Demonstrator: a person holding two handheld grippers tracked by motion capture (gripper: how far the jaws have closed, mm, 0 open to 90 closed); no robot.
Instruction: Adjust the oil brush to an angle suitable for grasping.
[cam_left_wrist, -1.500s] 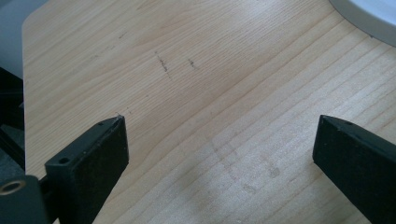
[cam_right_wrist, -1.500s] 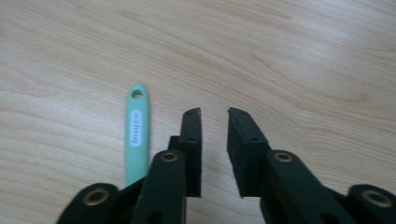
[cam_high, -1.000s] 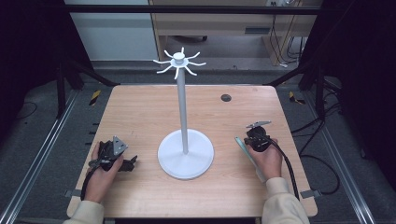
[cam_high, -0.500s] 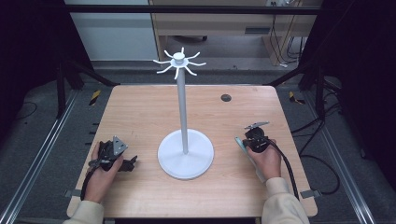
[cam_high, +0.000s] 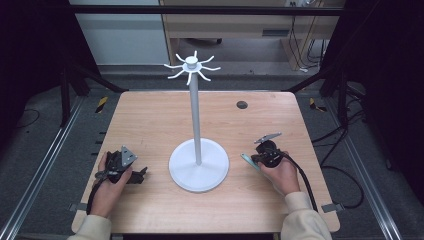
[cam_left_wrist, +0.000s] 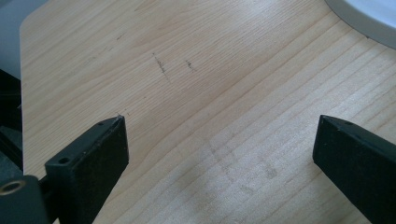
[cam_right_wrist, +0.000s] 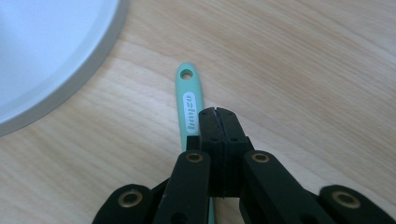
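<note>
The green handle (cam_right_wrist: 189, 105) disappears under the right gripper (cam_right_wrist: 218, 122), so whatever's on its other end is hidden. The label's too blurry to read. The white stand base (cam_left_wrist: 369, 18) gets cut off by the frame edge.

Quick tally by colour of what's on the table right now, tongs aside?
White: 1, the hook stand
Mint green: 1, the tool handle with a hanging hole, lying beside the stand's base under the shut right tongs
Black: 1, the small round disc near the table's far edge
Total: 3

1 white stand (cam_high: 198, 170), 1 green handle (cam_right_wrist: 189, 100), 2 tongs
</note>
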